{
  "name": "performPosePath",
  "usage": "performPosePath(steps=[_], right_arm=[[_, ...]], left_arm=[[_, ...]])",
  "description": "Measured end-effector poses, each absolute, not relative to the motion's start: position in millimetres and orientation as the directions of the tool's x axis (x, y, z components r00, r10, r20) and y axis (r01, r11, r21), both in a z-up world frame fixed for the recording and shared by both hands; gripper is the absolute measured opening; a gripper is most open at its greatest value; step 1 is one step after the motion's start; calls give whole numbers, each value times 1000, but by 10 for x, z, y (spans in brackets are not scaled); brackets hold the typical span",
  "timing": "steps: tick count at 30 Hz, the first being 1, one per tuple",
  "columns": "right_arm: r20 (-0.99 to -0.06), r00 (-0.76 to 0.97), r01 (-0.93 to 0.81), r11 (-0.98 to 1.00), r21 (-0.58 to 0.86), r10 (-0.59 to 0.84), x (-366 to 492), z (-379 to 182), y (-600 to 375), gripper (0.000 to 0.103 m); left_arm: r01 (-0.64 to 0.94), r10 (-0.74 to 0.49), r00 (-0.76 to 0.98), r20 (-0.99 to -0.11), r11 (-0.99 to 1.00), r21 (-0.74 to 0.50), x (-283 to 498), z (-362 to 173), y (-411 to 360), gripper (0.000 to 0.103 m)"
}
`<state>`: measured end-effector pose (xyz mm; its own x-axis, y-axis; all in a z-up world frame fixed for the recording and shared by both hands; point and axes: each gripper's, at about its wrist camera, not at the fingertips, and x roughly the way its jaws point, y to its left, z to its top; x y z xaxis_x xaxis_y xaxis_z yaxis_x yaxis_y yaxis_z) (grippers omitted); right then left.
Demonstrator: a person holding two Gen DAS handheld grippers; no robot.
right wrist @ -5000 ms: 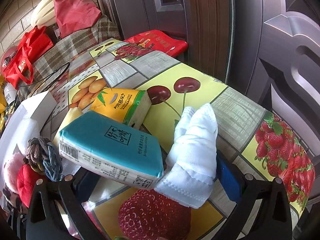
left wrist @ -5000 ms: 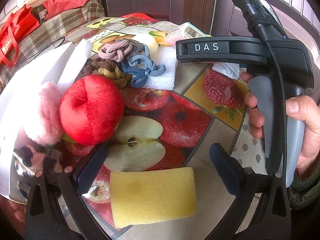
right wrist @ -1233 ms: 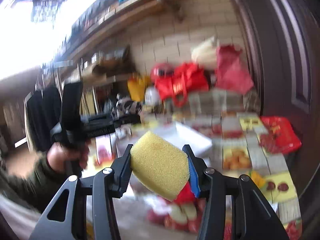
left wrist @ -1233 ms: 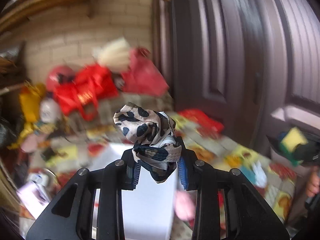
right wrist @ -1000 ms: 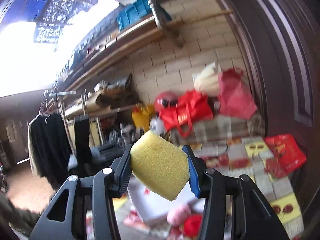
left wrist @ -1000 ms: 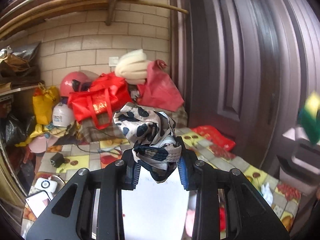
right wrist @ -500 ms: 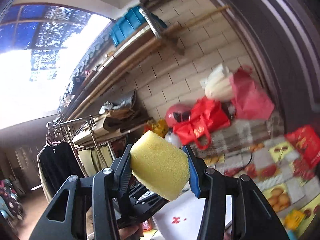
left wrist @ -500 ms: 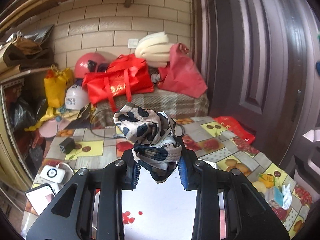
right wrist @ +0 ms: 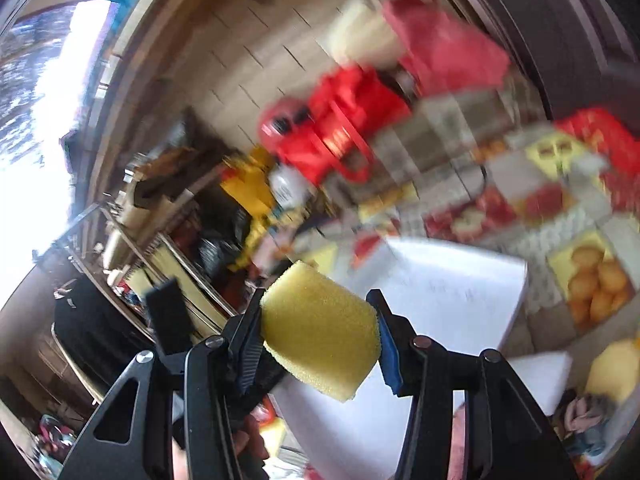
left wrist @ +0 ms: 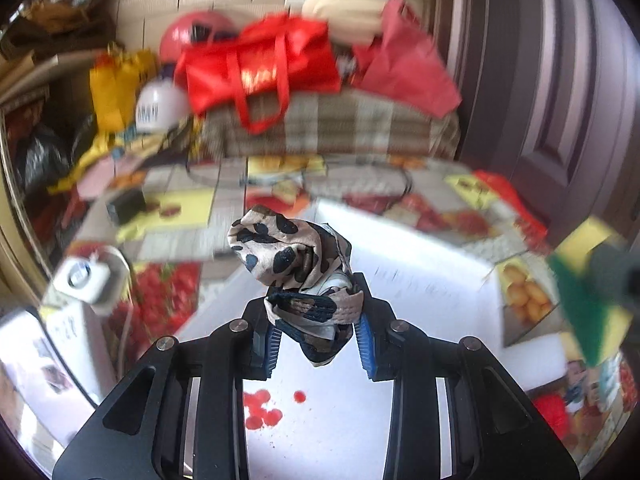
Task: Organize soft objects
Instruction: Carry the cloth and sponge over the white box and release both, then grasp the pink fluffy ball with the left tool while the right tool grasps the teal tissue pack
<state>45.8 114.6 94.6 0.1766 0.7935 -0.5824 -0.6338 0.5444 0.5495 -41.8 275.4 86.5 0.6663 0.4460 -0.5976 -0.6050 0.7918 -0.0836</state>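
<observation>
My left gripper (left wrist: 316,350) is shut on a leopard-print scrunchie (left wrist: 294,264), which sticks up between the blue pads above an open white box (left wrist: 420,292). My right gripper (right wrist: 320,344) is shut on a yellow sponge (right wrist: 320,340), squeezed between its pads and hanging above the same white box (right wrist: 452,296). In the left wrist view the sponge with its green side (left wrist: 584,280) shows blurred at the right edge. Below the right gripper a hand (right wrist: 248,444) holds the other tool.
A fruit-print tablecloth (left wrist: 180,208) covers the table around the box. Red bags (left wrist: 264,64) and a checked cloth (left wrist: 332,128) pile up at the far wall, beside a dark door (left wrist: 560,80). Knotted cords (right wrist: 584,420) and a red plush ball (left wrist: 554,414) lie at the right.
Both grippers have dropped and tipped down toward the white box, which now fills more of each view. The right gripper has rolled. The scrunchie and the sponge stay gripped.
</observation>
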Motion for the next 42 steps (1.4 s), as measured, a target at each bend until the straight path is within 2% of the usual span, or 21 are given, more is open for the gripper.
performPosePath(steps=[4, 7, 9, 10, 11, 12, 13, 14, 16, 17, 24, 29, 33, 37, 40, 42], right_arm=[[-666, 131, -564, 608, 558, 734, 615, 464, 1239, 50], [-691, 118, -530, 633, 564, 714, 666, 281, 1251, 52], [-696, 128, -519, 646, 560, 706, 669, 241, 1233, 52], [-698, 133, -516, 650, 557, 703, 669, 231, 1225, 54], [-698, 134, -516, 651, 557, 704, 672, 234, 1228, 58], [-698, 138, -516, 653, 555, 703, 672, 235, 1224, 59], [-697, 145, -515, 655, 553, 703, 678, 238, 1223, 68], [-694, 151, -514, 656, 553, 704, 682, 250, 1222, 81], [-690, 164, -513, 658, 551, 705, 672, 258, 1207, 83], [-690, 172, -514, 661, 546, 703, 656, 281, 1187, 84], [-663, 216, -538, 654, 532, 717, 558, 398, 1173, 85], [-599, 261, -560, 624, 545, 757, 456, 619, 979, 103], [-515, 340, -579, 607, 544, 787, 400, 887, 609, 103], [-440, 460, -586, 636, 502, 771, 405, 1141, 146, 103], [-380, 549, -572, 666, 478, 745, 407, 1295, -216, 103], [-353, 600, -549, 690, 472, 718, 413, 1361, -462, 103]], left_arm=[[-615, 407, 642, -650, 779, -120, -355, 636, 2868, 31], [-629, 415, 629, -657, 769, -116, -345, 594, 2877, 31], [-643, 440, 624, -646, 758, -106, -353, 604, 2876, 36], [-647, 444, 622, -645, 755, -105, -352, 604, 2879, 42], [-649, 445, 621, -646, 753, -105, -352, 597, 2889, 60], [-651, 445, 621, -645, 751, -108, -355, 586, 2899, 71], [-651, 447, 624, -640, 751, -110, -362, 584, 2904, 86], [-653, 452, 627, -634, 749, -111, -367, 586, 2910, 90], [-660, 468, 633, -616, 742, -114, -404, 623, 2908, 95], [-666, 478, 633, -609, 737, -114, -421, 643, 2906, 102], [-695, 525, 650, -549, 704, -148, -570, 796, 2933, 103], [-668, 525, 699, -486, 721, -181, -686, 998, 2845, 103], [-559, 453, 795, -403, 806, -196, -741, 1241, 2600, 103], [-439, 359, 860, -362, 883, -168, -694, 1391, 2302, 103], [-324, 251, 893, -373, 935, -145, -625, 1417, 2065, 103], [-237, 173, 894, -412, 966, -107, -562, 1370, 1873, 103]])
